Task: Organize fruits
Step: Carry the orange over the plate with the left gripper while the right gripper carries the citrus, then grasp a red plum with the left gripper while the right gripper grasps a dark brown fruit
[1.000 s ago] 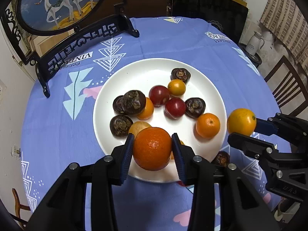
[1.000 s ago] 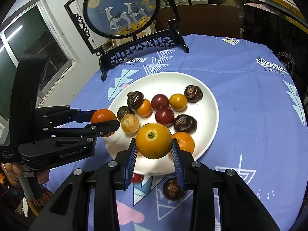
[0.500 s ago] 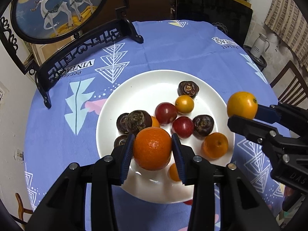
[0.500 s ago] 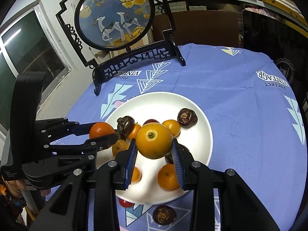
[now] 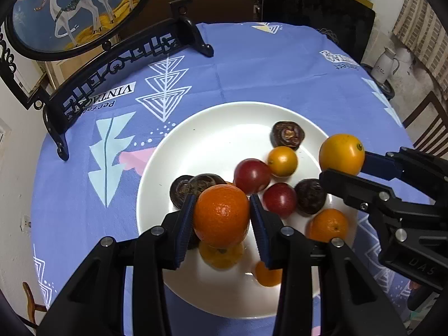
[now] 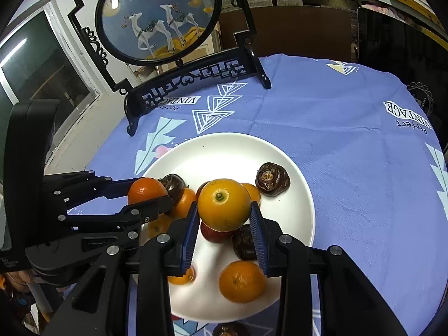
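Note:
My left gripper (image 5: 221, 218) is shut on a deep orange tangerine (image 5: 221, 215), held above the near left part of the white plate (image 5: 212, 140). My right gripper (image 6: 224, 219) is shut on a yellow-orange fruit (image 6: 224, 204) with a green stem spot, over the plate's middle. Each gripper shows in the other's view: the right one (image 5: 343, 165) at the plate's right rim, the left one (image 6: 145, 196) at its left side. On the plate lie red fruits (image 5: 251, 175), small oranges (image 5: 327, 225) and dark wrinkled fruits (image 5: 287, 135).
The plate sits on a round table with a blue patterned cloth (image 5: 252, 64). A black framed round deer picture on a stand (image 6: 159, 16) rises at the table's far left. One dark fruit (image 6: 231, 330) lies on the cloth by the plate's near edge. A chair (image 5: 425, 123) stands at right.
Both grippers have carried their fruits forward over the plate, from its near rim toward its middle. Their grips have not changed.

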Available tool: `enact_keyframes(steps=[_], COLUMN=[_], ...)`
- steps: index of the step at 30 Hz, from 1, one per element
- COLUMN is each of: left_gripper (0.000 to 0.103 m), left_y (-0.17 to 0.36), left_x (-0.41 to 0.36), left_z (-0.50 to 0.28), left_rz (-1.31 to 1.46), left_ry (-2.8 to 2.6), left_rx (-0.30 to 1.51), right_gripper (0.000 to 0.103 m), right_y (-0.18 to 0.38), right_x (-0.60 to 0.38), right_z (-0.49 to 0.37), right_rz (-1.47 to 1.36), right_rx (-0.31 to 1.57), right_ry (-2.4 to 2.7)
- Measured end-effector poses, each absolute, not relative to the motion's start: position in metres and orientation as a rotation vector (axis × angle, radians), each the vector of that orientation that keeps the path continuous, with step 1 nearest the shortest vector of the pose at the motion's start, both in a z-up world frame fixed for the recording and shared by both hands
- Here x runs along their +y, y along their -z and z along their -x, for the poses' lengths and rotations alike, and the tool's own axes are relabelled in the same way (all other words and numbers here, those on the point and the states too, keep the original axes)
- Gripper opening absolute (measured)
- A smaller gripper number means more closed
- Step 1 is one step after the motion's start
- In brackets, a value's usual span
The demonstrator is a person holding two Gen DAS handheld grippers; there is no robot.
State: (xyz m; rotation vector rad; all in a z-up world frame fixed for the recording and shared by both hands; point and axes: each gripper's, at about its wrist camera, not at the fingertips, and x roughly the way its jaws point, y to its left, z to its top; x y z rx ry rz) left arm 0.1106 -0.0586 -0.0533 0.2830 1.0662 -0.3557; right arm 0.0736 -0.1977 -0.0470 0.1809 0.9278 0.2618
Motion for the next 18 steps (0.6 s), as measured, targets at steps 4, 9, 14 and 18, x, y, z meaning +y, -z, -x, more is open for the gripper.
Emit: enact_keyframes(steps=[4,9,14,18], left_gripper=[0.039,0.039,0.072,0.072], left_y=[0.052,0.050,0.045,0.037], left_x=[-0.061,-0.062,-0.046,-0.035], left_z=[-0.114,-0.120,-0.130,-0.130], left_rz=[-0.300,-0.297,-0.261,-0.246], left_ry=[0.354,0.353,0.278,0.256], left_rx=[1.050,1.043,1.028,1.009], right_gripper=[0.037,0.038,0.063,0.063], right_y=[0.050,0.056,0.052,0.045], right_x=[-0.196,-0.194,-0.196,-0.199], right_z=[-0.081,-0.094,-0.097,-0.092], right_rz=[-0.178,-0.166,-0.136,-0.115], right_rx=[0.935,0.954,0.931,0.912], right_ry=[-0.265,-0.268,-0.233,-0.238])
